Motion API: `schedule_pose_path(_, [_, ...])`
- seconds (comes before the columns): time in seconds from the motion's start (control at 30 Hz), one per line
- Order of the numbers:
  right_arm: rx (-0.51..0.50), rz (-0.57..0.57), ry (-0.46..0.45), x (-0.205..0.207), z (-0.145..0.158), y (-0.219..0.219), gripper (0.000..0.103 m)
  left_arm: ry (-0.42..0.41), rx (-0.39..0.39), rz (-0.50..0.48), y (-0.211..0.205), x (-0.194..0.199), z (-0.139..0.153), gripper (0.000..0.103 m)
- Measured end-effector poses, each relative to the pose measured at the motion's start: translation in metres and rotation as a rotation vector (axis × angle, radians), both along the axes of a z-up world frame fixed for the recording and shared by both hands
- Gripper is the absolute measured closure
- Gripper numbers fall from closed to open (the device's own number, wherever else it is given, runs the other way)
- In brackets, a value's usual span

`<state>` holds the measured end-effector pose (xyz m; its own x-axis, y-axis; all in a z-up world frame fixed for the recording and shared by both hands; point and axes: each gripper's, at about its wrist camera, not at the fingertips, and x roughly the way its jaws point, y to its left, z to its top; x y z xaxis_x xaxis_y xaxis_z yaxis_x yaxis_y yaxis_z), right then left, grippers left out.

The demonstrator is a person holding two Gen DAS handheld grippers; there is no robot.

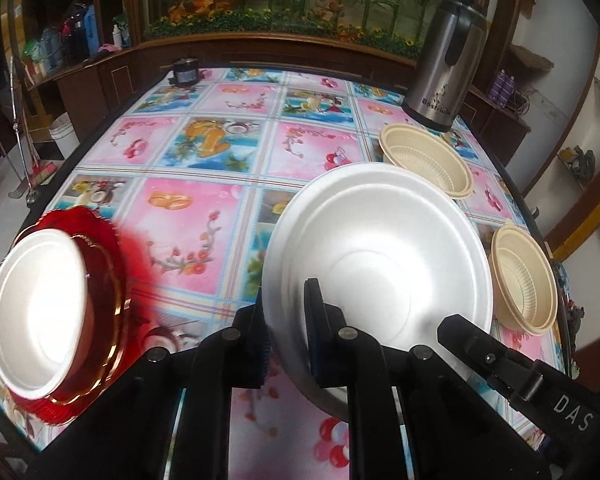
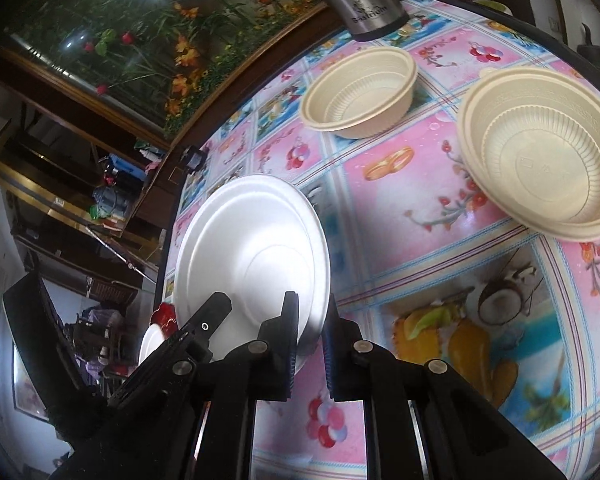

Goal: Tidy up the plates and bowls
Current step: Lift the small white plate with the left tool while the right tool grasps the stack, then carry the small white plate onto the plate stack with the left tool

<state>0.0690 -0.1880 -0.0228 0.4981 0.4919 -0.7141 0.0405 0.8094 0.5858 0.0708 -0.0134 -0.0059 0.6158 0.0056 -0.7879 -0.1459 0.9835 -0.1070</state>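
From the left wrist I see my left gripper [image 1: 288, 340] with its jaws clamped on the near rim of a white plate [image 1: 380, 256], which sits tilted above the table [image 1: 204, 200]. The right gripper's finger reaches in at the plate's right edge. Another white plate [image 1: 40, 312] rests in a red dish [image 1: 108, 280] at the left. Two beige bowls [image 1: 428, 164] [image 1: 524, 280] stand to the right, near a steel flask [image 1: 444, 60].

From the right wrist, my right gripper [image 2: 310, 340] has its jaws pinched on the same plate's edge [image 2: 252, 256]; both bowls [image 2: 360, 92] [image 2: 548, 160] stand on the table beyond.
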Motion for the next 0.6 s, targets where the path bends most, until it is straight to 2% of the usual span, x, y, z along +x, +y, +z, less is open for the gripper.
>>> schedule_pose_path(0.3, [-0.027, 0.107, -0.07, -0.026, 0.024, 0.047, 0.092, -0.059, -0.002, 0.077, 0.044, -0.041, 0.017, 0.09])
schedule_pose_path(0.6, [-0.032, 0.212, -0.101, -0.038, 0.036, 0.096, 0.092, -0.093, 0.004, 0.165, 0.087, -0.069, 0.029, 0.09])
